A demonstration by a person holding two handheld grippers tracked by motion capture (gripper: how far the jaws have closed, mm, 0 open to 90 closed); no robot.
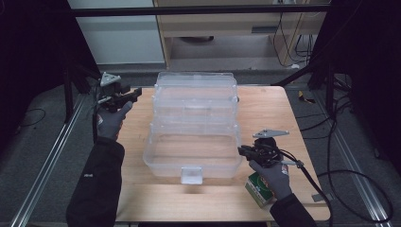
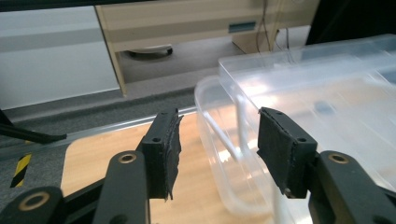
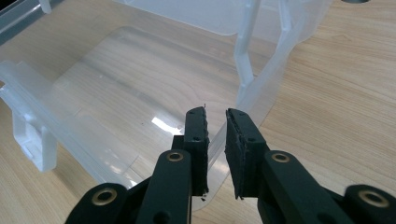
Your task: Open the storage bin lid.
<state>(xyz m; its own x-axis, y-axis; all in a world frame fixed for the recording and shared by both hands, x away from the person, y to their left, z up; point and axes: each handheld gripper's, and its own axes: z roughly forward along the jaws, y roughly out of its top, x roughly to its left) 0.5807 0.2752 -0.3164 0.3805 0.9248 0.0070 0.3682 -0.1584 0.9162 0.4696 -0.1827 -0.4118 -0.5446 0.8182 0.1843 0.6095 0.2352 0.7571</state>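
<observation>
Two grippers flank clear plastic box [image 1: 194,127] at table [image 1: 269,109] centre, trays fanned open. Your right gripper [image 3: 215,122] pinches lower tray's thin rim; left gripper [image 2: 219,140] open, clear of box. Box likely light, slick, flexing: grip rims or front latch [image 1: 191,175].

Clear, glossy plastic storage box [image 1: 194,127], smooth-walled, catching bright glints. Pale wooden table [image 1: 265,109] with visible grain and a soft satin sheen. Matt black plastic on the left gripper [image 2: 217,140] and right gripper [image 3: 215,135], with rough, frayed dark foam pads [image 2: 173,147]. Grey knitted cloth gloves [image 1: 111,122]. Printed green carton [image 1: 259,188], lightly glossy.
</observation>
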